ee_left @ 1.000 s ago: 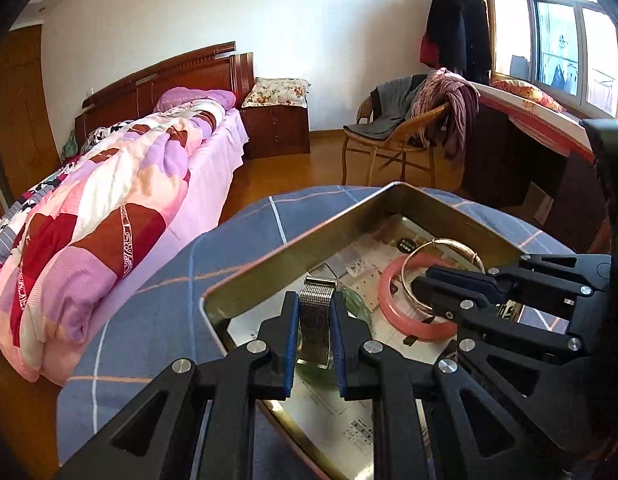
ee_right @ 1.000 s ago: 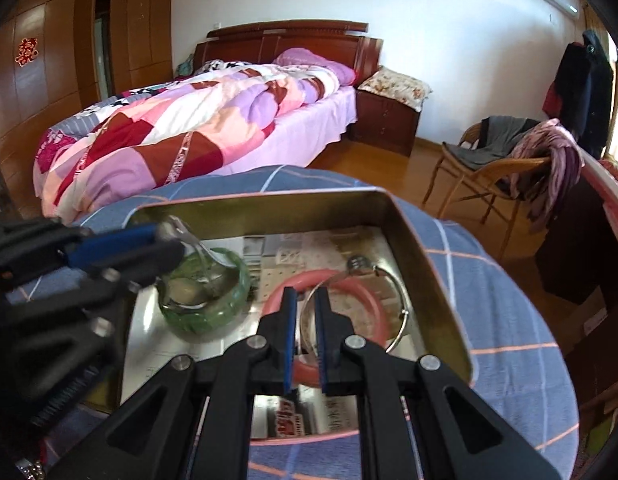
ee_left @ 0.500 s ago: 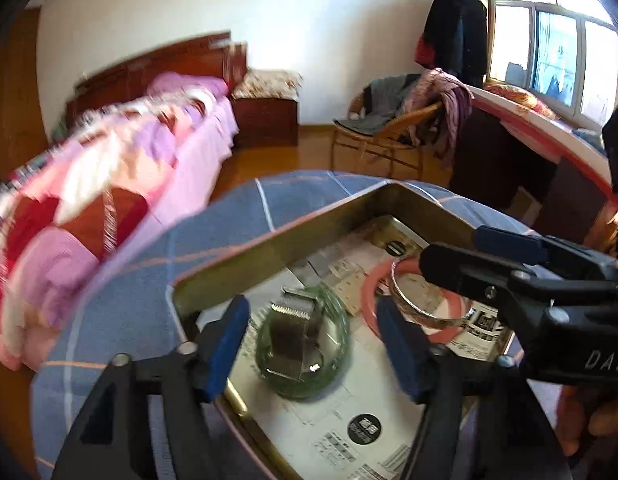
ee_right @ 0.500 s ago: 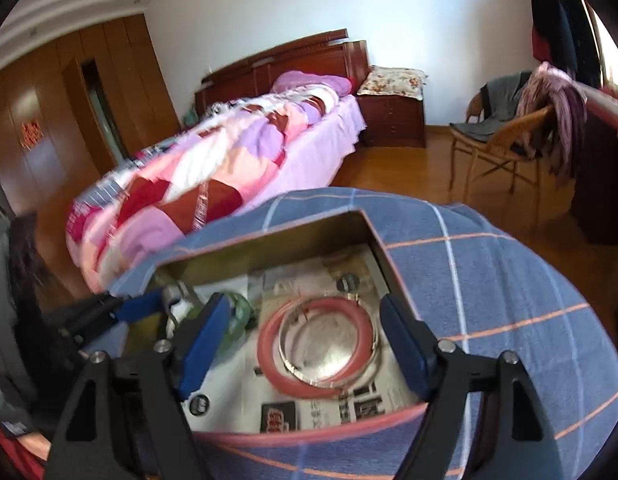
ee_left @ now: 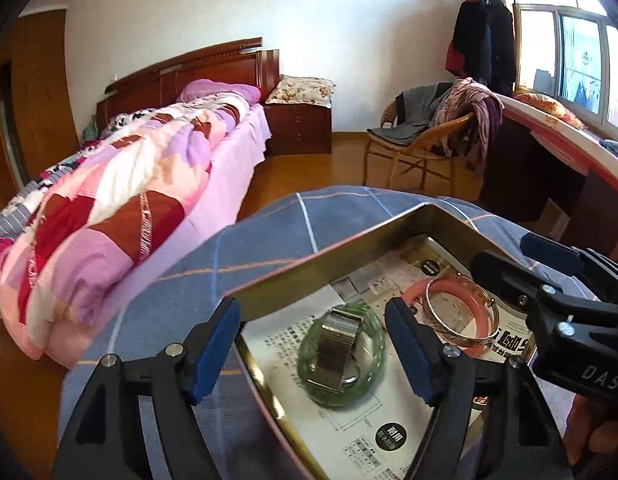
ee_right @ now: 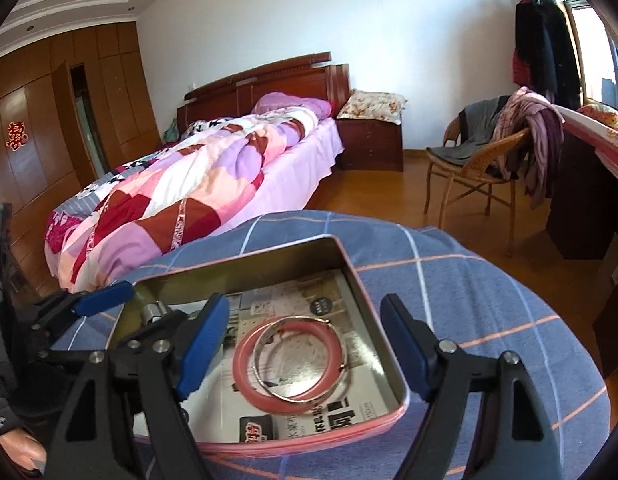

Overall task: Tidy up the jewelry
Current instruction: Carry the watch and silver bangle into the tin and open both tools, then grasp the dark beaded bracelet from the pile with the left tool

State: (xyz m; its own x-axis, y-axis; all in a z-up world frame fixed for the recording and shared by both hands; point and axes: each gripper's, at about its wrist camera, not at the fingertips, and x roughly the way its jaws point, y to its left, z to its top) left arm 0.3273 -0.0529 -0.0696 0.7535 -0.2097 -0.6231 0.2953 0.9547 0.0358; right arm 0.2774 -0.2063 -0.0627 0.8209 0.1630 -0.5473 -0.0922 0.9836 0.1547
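Observation:
A gold metal tin point(ee_left: 329, 264) point(ee_right: 373, 312) lined with printed paper sits on a blue checked table. Inside it, a silver mesh watch point(ee_left: 336, 344) lies on a green jade bangle point(ee_left: 373, 380). Beside them a silver bangle point(ee_left: 465, 320) point(ee_right: 305, 360) lies within a pink bangle point(ee_left: 485, 330) point(ee_right: 245, 360). My left gripper point(ee_left: 313, 344) is open above the watch and green bangle. My right gripper point(ee_right: 303, 344) is open above the pink and silver bangles. Each gripper shows in the other's view.
The round table with its blue checked cloth point(ee_right: 469, 292) stands in a bedroom. A bed with a patchwork quilt point(ee_left: 121, 200) is to the left. A wicker chair with clothes point(ee_left: 429, 136) and a desk point(ee_left: 549, 148) stand at the back right.
Both grippers opened, the left letting go of the watch, which now lies on the green bangle, and the right letting go of the silver bangle. Both have pulled back and up from the tin.

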